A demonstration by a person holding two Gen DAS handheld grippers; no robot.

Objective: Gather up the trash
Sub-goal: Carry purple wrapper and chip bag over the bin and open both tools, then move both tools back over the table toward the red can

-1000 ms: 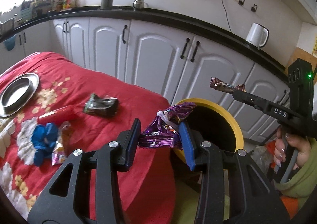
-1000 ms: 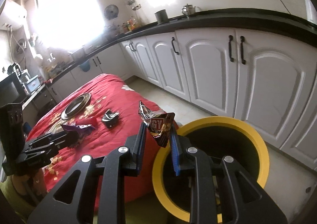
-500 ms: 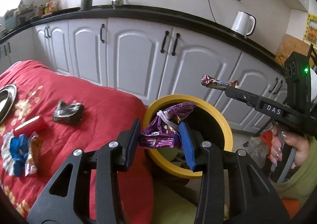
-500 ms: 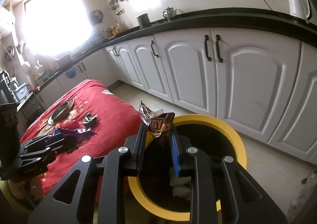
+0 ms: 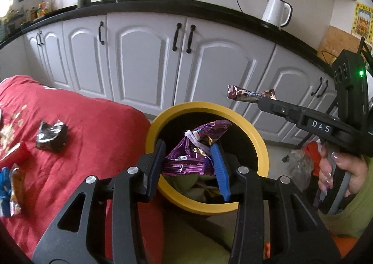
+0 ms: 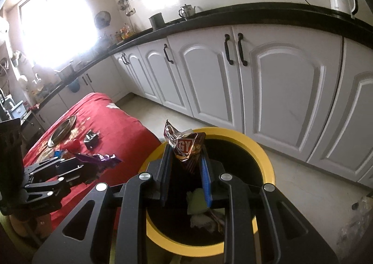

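My left gripper is shut on a purple foil wrapper and holds it over the open yellow-rimmed bin. My right gripper is shut on a brown snack wrapper above the same bin, which has trash inside. The right gripper also shows in the left wrist view, over the bin's far rim. The left gripper shows in the right wrist view with the purple wrapper. A crumpled dark wrapper lies on the red cloth.
More litter lies at the cloth's left edge: a red piece, a blue item and an orange packet. A steel plate sits farther back. White cabinets stand behind the bin.
Both grippers have moved with their wrappers from beside the table to over the bin's opening. Both stay shut on their wrappers.
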